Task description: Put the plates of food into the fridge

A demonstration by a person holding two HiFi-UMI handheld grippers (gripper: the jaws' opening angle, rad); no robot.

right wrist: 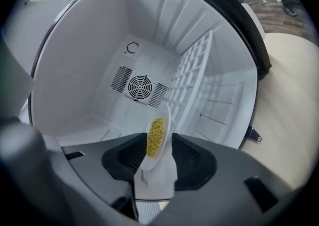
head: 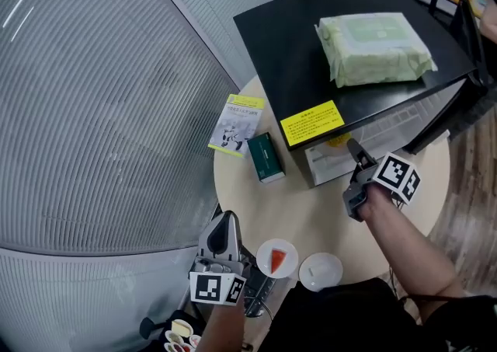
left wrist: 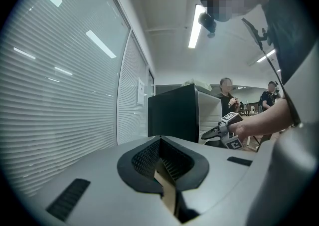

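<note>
A black mini fridge [head: 311, 55] stands on the round beige table [head: 311, 210], and my right gripper [head: 356, 155] reaches into its front. In the right gripper view a white plate of yellow food [right wrist: 156, 135] sits edge-on between the right gripper's [right wrist: 155, 145] jaws inside the white fridge interior [right wrist: 94, 70]; the pads stand apart and do not press it. A plate with red food [head: 277, 257] and a second white plate [head: 321, 270] lie at the table's near edge. My left gripper [head: 225, 224] hovers beside them, jaws together and empty.
A pack of wipes [head: 374, 47] lies on the fridge top. A booklet [head: 235, 125] and a green box [head: 265, 158] lie left of the fridge. A wire shelf [right wrist: 197, 75] and fan vent [right wrist: 139, 86] are inside. People stand behind [left wrist: 227, 95].
</note>
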